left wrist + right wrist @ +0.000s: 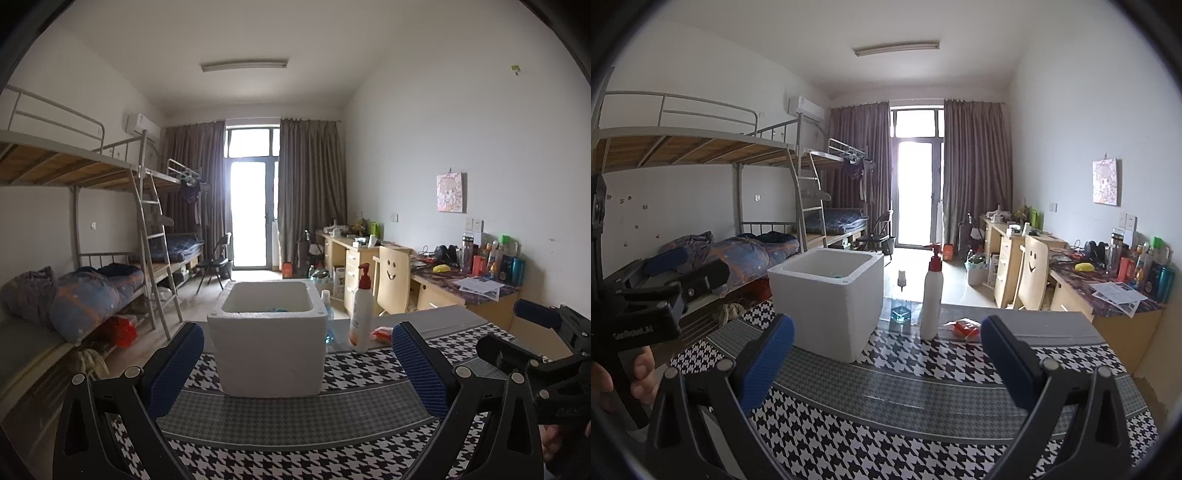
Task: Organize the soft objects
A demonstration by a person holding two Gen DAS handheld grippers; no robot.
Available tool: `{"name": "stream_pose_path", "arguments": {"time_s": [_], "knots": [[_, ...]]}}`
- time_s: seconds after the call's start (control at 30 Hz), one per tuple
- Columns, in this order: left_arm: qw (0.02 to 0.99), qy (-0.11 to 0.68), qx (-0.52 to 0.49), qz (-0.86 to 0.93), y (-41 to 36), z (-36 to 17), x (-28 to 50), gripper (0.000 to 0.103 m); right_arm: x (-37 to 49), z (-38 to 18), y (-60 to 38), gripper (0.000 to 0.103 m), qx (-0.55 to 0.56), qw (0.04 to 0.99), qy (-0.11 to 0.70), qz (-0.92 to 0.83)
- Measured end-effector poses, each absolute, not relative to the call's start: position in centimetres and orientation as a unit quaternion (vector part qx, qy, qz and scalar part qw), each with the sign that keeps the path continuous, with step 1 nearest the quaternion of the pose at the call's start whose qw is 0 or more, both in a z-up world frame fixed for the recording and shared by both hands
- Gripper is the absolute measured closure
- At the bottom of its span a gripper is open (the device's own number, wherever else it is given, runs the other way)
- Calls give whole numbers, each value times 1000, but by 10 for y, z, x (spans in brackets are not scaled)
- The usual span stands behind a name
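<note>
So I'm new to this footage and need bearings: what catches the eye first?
A white foam box stands mid-table on the houndstooth cloth, something blue barely showing inside. Right of it stands a red-capped pump bottle. Both tongs hang open and empty in front.

We see the white foam box standing upright and open-topped at twelve o'clock on the houndstooth cloth, with a scrap of blue cloth peeking inside.
</note>
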State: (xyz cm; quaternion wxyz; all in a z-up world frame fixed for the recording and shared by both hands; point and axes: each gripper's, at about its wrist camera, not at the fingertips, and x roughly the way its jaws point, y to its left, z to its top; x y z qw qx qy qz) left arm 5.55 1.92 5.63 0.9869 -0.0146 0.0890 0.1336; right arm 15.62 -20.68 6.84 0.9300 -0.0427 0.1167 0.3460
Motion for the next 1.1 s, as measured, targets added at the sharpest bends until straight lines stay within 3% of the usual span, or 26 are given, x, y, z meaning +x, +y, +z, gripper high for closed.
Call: {"name": "stream_pose_path", "arguments": {"time_s": [1.1], "knots": [[983,115,-12,140,15,20,50,1,143,39,-214,1,-19,940,118,320]]}}
